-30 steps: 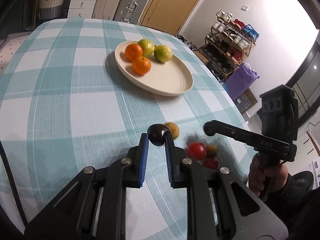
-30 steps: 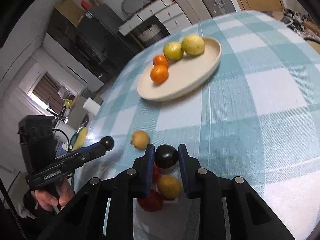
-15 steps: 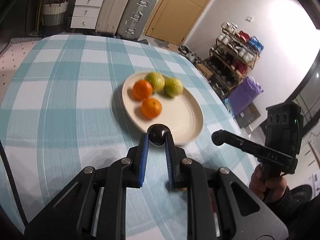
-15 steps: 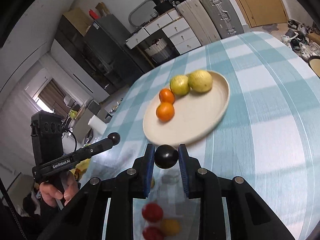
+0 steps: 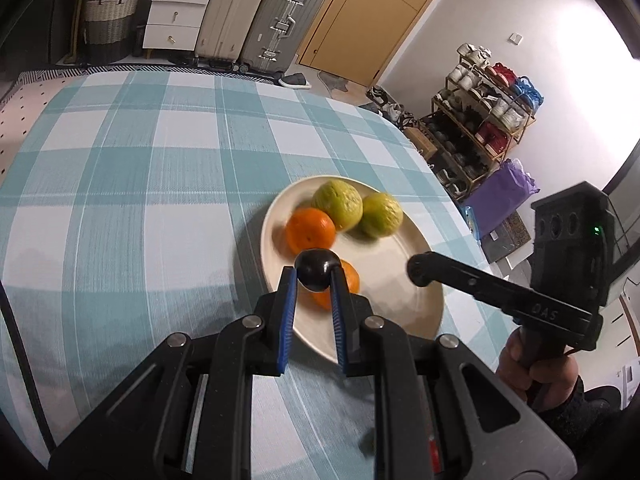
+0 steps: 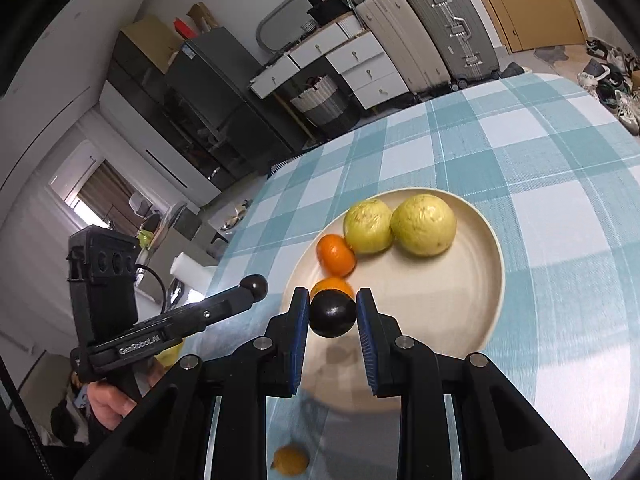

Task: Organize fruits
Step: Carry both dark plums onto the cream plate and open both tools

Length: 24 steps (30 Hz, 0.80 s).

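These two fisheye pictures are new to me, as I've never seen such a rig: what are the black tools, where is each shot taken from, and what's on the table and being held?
No robot here: a person holds a pistol-grip tool in each hand, each with a camera looking along its two fingers. One picture is from the left gripper, the other from the right gripper, and each also shows the other tool. Each is shut on a dark round fruit: the left dark fruit and the right dark fruit, both over the cream plate. The plate sits on a checked tablecloth with two oranges and two yellow-green fruits.
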Each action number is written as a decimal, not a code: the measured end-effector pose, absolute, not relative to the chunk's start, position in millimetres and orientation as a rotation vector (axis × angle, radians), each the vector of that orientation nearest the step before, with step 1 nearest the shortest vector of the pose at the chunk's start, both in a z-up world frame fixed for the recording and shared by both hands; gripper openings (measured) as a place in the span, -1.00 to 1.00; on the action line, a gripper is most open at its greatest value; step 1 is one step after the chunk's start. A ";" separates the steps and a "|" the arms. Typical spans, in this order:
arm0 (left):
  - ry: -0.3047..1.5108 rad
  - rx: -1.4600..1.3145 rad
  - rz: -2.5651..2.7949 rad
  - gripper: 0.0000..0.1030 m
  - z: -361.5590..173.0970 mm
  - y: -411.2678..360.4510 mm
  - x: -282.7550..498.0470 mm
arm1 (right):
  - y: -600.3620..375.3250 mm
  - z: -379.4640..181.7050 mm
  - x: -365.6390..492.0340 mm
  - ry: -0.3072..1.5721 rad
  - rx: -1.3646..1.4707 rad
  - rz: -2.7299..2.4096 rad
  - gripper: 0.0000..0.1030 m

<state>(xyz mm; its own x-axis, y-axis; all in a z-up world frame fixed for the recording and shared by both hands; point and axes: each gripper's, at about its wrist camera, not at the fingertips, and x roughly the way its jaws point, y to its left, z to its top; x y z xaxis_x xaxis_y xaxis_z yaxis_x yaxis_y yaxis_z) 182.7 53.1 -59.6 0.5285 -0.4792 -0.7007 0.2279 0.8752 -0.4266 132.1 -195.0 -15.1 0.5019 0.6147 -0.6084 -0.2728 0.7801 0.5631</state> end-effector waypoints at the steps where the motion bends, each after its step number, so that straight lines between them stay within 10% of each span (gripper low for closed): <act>1: 0.928 -0.295 -0.432 -0.72 -61.5 52.6 187.1 | -192.8 -18.8 139.7 0.912 0.418 0.549 -0.52; 20: 0.993 -0.257 -0.449 -0.72 -83.7 39.5 219.2 | -161.6 -47.8 185.8 0.966 0.377 0.534 -0.52; 24: 1.002 -0.254 -0.414 -0.65 -82.0 40.7 222.9 | -159.1 -48.6 186.4 0.970 0.375 0.537 -0.19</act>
